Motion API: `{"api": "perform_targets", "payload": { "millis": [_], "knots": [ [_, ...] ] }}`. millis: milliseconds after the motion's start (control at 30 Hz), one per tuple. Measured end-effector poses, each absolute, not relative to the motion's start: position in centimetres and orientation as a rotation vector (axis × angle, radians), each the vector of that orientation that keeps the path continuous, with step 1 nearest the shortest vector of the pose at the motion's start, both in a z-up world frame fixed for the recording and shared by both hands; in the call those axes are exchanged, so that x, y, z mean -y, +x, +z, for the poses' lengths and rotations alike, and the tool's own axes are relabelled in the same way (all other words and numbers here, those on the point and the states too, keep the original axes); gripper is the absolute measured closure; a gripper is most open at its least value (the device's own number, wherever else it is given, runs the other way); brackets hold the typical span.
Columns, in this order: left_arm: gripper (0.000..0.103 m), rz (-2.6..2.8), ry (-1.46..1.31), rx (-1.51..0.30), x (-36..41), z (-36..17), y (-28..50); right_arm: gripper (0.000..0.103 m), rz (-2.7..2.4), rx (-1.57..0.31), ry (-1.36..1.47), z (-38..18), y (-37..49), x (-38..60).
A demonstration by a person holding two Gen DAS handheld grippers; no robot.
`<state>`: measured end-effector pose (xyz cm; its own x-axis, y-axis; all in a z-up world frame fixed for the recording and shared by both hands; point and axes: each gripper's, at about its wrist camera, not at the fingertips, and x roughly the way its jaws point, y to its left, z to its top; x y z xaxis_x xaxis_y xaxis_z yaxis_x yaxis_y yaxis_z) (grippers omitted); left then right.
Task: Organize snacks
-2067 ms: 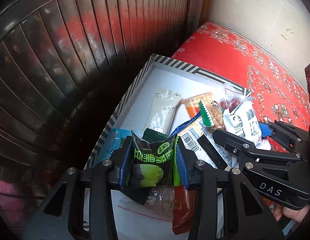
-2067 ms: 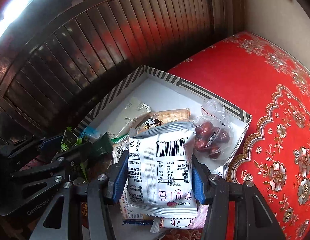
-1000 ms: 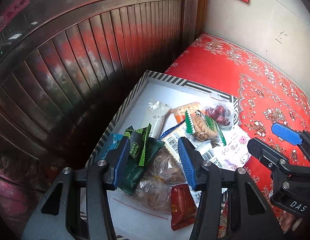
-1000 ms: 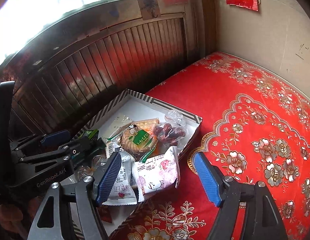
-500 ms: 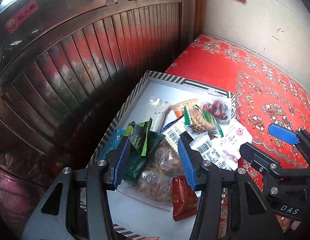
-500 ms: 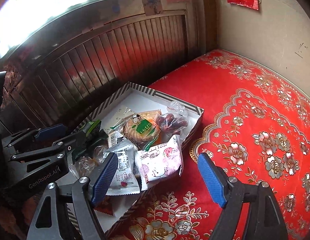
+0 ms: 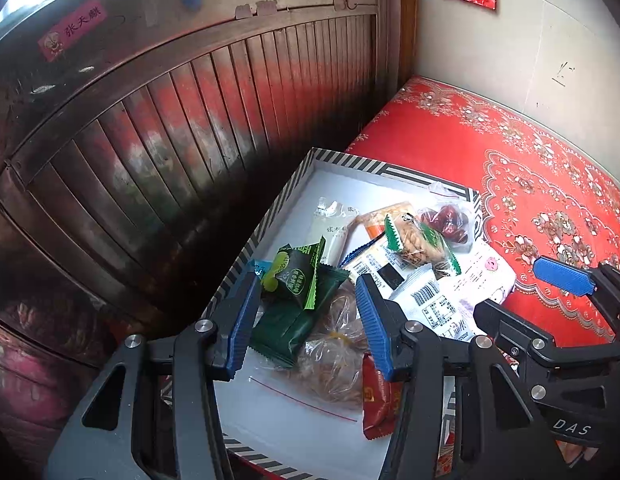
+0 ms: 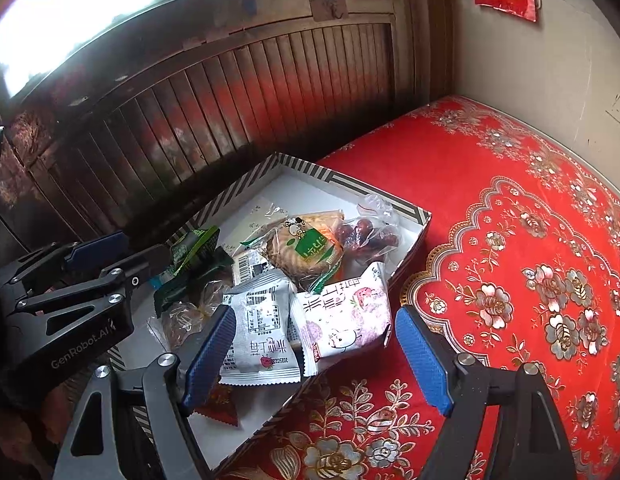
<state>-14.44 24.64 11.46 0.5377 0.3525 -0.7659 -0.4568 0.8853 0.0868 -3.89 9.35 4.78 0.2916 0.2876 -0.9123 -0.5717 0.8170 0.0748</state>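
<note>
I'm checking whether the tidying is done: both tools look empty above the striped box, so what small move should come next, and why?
Probably nudge the pink-and-white packet inward with the right tool. It leans over the box's near wall toward the red cloth, while the other snacks lie inside. The right tool's jaws have just been opening and hold nothing; the left tool is also empty.
</note>
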Motion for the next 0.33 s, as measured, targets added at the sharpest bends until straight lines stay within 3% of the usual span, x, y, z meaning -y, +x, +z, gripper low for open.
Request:
{"api": "perform_targets", "payload": {
  "millis": [333],
  "knots": [
    [0.053,0.454,-0.078,-0.841,-23.77,12.06,-14.21,0.023,0.559,-1.142,-0.271,4.94,-3.73,-8.61]
  ]
}}
